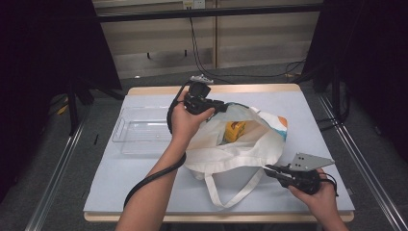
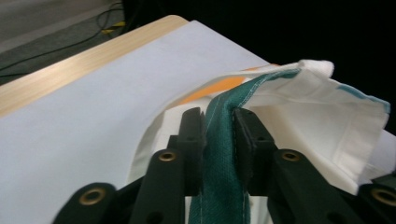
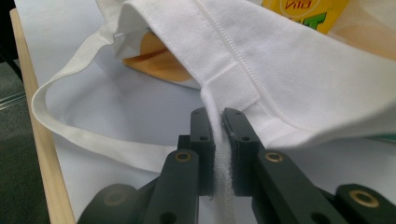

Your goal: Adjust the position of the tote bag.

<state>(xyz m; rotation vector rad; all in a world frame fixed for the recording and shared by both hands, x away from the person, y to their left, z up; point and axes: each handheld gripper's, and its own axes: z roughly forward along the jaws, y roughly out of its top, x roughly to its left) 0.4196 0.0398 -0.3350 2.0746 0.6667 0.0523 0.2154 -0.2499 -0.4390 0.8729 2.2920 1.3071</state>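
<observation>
So the white tote bag (image 1: 240,144) sits mid-bench, just right of the clear plastic tray (image 1: 139,130), which looks empty. Left tool (image 2: 219,123) is pinching the green strap (image 2: 222,154) at the bag's far edge; right tool (image 3: 218,126) is clamped on the white handle (image 3: 219,154) at its near edge. Looks like they're holding the mouth open. My tip: pull the two sides apart evenly and keep tension, or it sags shut. Inside there's a yellow box (image 1: 235,131), plus something orange (image 3: 156,58) I can't identify.
</observation>
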